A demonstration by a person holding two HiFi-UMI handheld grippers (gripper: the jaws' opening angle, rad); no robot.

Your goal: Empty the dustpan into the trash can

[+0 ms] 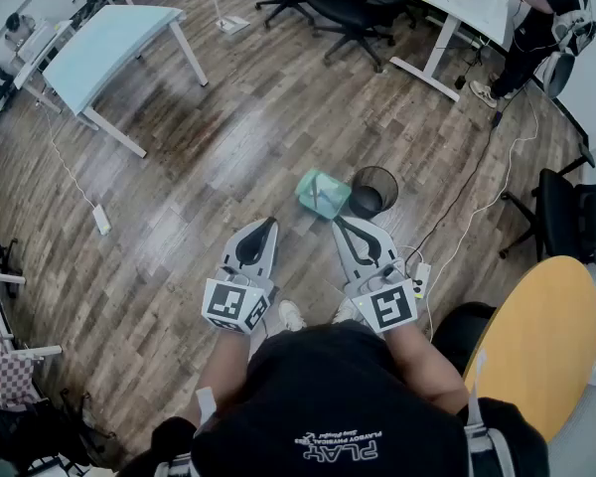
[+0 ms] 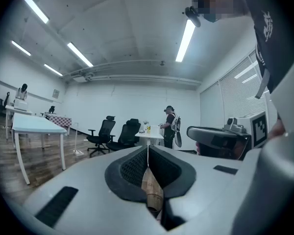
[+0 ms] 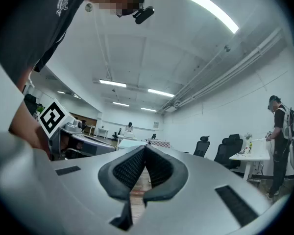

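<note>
Head view, both grippers held low and near, above a wood floor. The left gripper (image 1: 267,226) and the right gripper (image 1: 342,226) each have their jaws closed tip to tip with nothing between them; both gripper views confirm this and look level across the room, not at the floor. The green dustpan (image 1: 321,192) lies on the floor just beyond the two tips and between them, slightly nearer the right gripper. Its handle and long axis cannot be resolved. The black mesh trash can (image 1: 374,190) stands touching or just beside the dustpan's right side. Bare floor separates grippers and dustpan, so nothing appears to block a reach. A power strip (image 1: 420,278) lies near right; a pale blue table (image 1: 109,43) stands far left, well apart.
</note>
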